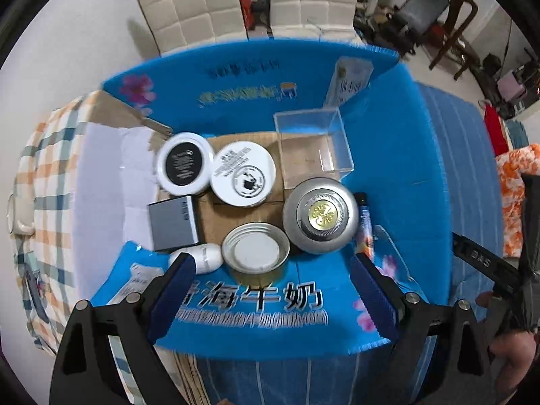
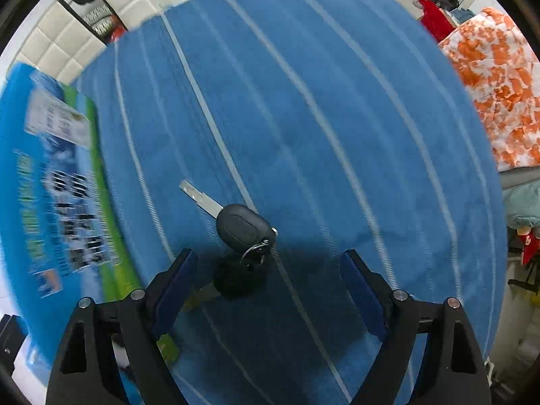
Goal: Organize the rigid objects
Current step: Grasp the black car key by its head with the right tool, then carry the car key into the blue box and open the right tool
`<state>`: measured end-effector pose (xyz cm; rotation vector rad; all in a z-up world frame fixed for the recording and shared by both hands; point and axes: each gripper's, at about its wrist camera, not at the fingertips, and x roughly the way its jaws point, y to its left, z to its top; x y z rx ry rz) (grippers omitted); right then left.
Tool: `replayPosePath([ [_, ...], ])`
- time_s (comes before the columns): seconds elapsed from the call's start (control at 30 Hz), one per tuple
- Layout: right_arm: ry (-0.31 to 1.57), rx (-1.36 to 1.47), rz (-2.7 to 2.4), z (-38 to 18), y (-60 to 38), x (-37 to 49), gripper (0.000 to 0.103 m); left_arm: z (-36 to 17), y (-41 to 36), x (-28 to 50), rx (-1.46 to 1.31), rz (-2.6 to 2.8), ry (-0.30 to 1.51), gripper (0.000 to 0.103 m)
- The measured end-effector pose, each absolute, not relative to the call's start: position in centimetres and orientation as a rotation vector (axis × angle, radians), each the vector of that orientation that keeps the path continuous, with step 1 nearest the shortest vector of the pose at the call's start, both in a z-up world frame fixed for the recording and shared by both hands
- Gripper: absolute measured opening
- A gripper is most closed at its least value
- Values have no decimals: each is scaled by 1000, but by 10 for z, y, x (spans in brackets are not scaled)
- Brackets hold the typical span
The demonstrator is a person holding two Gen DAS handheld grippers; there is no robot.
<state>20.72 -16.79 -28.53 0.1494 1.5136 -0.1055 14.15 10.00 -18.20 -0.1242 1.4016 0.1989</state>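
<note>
In the left wrist view a blue milk carton box (image 1: 422, 155) lies open. Inside it sit two white round tins (image 1: 184, 163) (image 1: 243, 178), a clear plastic box (image 1: 312, 145), a silver round case (image 1: 320, 215), an open metal can (image 1: 255, 250), a grey flat box (image 1: 172, 222), a white capsule (image 1: 208, 257) and a dark tube (image 1: 365, 222). My left gripper (image 1: 271, 288) is open and empty above the box's near flap. In the right wrist view two black keys on a ring (image 2: 243, 228) lie on the blue striped cloth (image 2: 337, 118). My right gripper (image 2: 266, 281) is open just above them.
The box's outer side (image 2: 50, 185) shows at the left of the right wrist view. An orange-and-white cloth (image 2: 499, 87) lies at the far right. A checked cloth (image 1: 44, 175) lies left of the box. White padded chairs (image 1: 189, 6) stand behind.
</note>
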Motion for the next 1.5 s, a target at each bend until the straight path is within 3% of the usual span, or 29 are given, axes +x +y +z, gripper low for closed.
replayPosePath([
  [0.13, 1475, 74, -130, -294, -157, 203, 77, -204, 102, 152, -114, 204, 1437, 94],
  [0.2, 1457, 71, -131, -293, -155, 202, 68, -211, 104, 154, -109, 211, 1450, 94],
  [0.27, 1441, 30, -108, -288, -141, 199, 25, -213, 106, 154, -105, 214, 1457, 94],
  [0.37, 1447, -34, -100, -290, -126, 198, 16, -216, 110, 154, -112, 219, 1461, 94],
  [0.53, 1434, -26, -97, -279, -124, 189, 8, -212, 113, 152, -127, 208, 1445, 93],
  [0.73, 1369, 18, -66, -231, -134, 170, 7, -188, 110, 143, -139, 177, 1402, 94],
  [1.27, 1098, 28, 188, -44, -91, 112, 6, -118, 124, 112, -229, 128, 1298, 94],
  [1.5, 1099, 31, 383, -28, -29, 107, 6, -90, 159, 97, -269, 182, 1238, 94],
])
